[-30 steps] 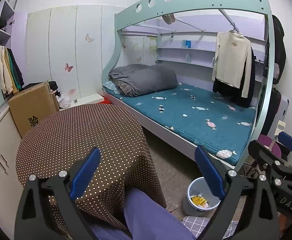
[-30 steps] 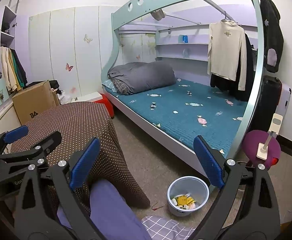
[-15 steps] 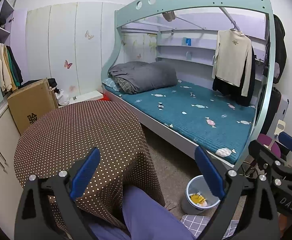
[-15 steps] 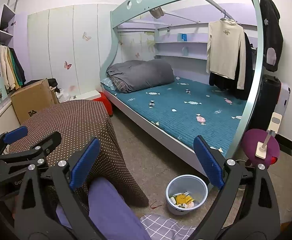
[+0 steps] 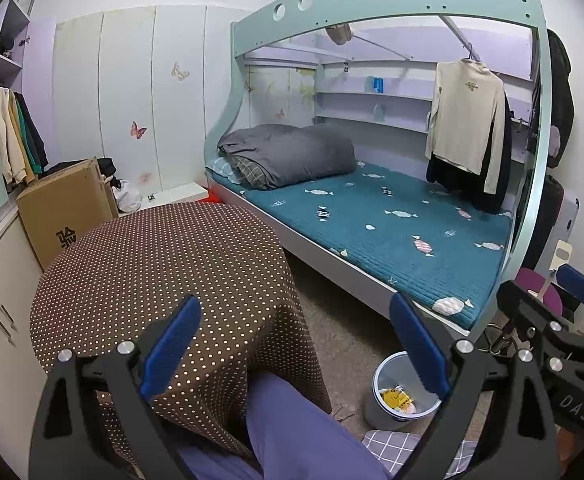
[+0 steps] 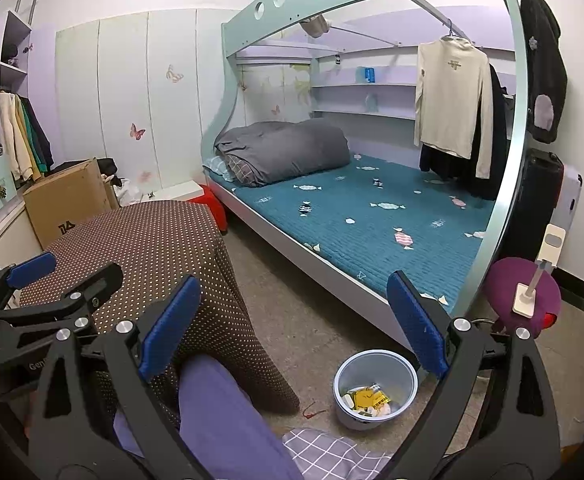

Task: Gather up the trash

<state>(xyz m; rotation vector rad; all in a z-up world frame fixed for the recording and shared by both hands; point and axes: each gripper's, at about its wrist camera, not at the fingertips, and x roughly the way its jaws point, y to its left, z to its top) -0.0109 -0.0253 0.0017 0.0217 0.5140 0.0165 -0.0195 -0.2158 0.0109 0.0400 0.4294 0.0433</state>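
A pale blue trash bin [image 6: 347, 420] stands on the floor by the bed's near corner. Yellow wrappers and white scraps [image 6: 368, 398] lie inside it. In the left wrist view the bin [image 5: 377, 416] is partly hidden behind one finger. My left gripper [image 5: 294, 320] is open over the near edge of the polka-dot table [image 5: 164, 264], with nothing between its blue pads. My right gripper [image 6: 292, 304] is open too, above the floor between the table [image 6: 152, 240] and the bin, and holds nothing. A thin red scrap [image 6: 312, 414] lies on the floor left of the bin.
A person's leg in purple trousers [image 6: 220, 412] rises between the fingers. A bunk bed [image 5: 392, 232] fills the right side. A cardboard box [image 5: 66, 208] stands beyond the table, with a red stool [image 6: 212, 204] at the bed's head. A purple stool [image 6: 504, 284] and a suitcase [image 6: 540, 200] stand right.
Both cameras have drifted only slightly. Both grippers stay open with nothing in them, and the bin's contents look the same.
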